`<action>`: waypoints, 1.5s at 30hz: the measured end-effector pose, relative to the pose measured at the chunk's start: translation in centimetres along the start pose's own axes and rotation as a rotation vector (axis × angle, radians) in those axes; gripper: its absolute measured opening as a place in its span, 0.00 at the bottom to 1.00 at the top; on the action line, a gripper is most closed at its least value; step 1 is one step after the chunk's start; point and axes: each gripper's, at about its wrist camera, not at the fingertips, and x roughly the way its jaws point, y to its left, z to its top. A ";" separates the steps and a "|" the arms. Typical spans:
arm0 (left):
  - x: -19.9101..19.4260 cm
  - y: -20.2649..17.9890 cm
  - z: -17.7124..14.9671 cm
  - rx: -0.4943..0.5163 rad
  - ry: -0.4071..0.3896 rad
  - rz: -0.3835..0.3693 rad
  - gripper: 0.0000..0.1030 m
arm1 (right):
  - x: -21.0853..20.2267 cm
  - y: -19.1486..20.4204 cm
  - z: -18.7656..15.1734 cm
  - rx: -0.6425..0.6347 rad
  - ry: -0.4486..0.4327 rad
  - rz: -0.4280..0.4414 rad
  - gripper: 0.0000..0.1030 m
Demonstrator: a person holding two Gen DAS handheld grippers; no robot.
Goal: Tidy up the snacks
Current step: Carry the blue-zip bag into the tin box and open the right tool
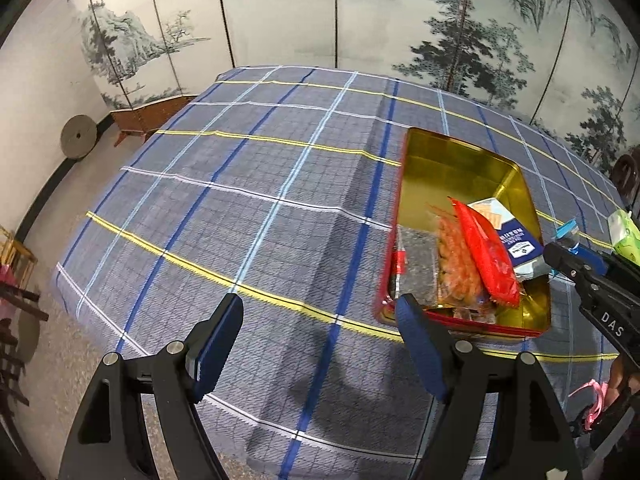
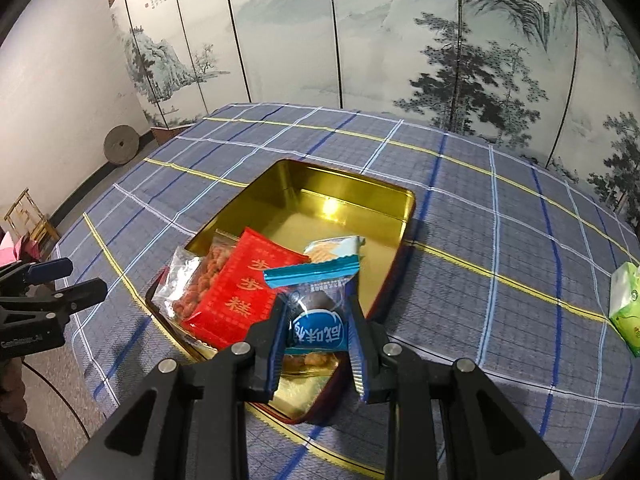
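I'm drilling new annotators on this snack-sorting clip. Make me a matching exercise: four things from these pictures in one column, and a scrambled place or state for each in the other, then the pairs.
Things:
1. left gripper
2. right gripper
3. red packet
4. green tissue pack

Places or states:
A. lies in the gold tin, beside the peanut bag
B. closed on a blue-sealed snack packet
C. on the checked cloth, outside the tin
D. open, nothing between its fingers

Pairs: 1-D, 2-B, 3-A, 4-C
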 end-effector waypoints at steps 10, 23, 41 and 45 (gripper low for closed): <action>-0.1 0.8 -0.1 -0.018 0.003 0.012 0.73 | 2.2 1.3 0.0 -0.011 0.033 0.023 0.27; 0.5 0.9 -0.2 -0.013 0.014 0.025 0.73 | 4.7 0.9 0.3 0.048 0.055 0.014 0.27; 0.6 -0.3 -0.5 0.013 0.019 0.028 0.73 | 5.2 0.7 0.4 0.075 0.052 -0.039 0.37; 0.4 -0.7 -0.4 0.018 0.017 0.022 0.73 | 4.9 0.8 0.4 0.069 0.042 -0.059 0.52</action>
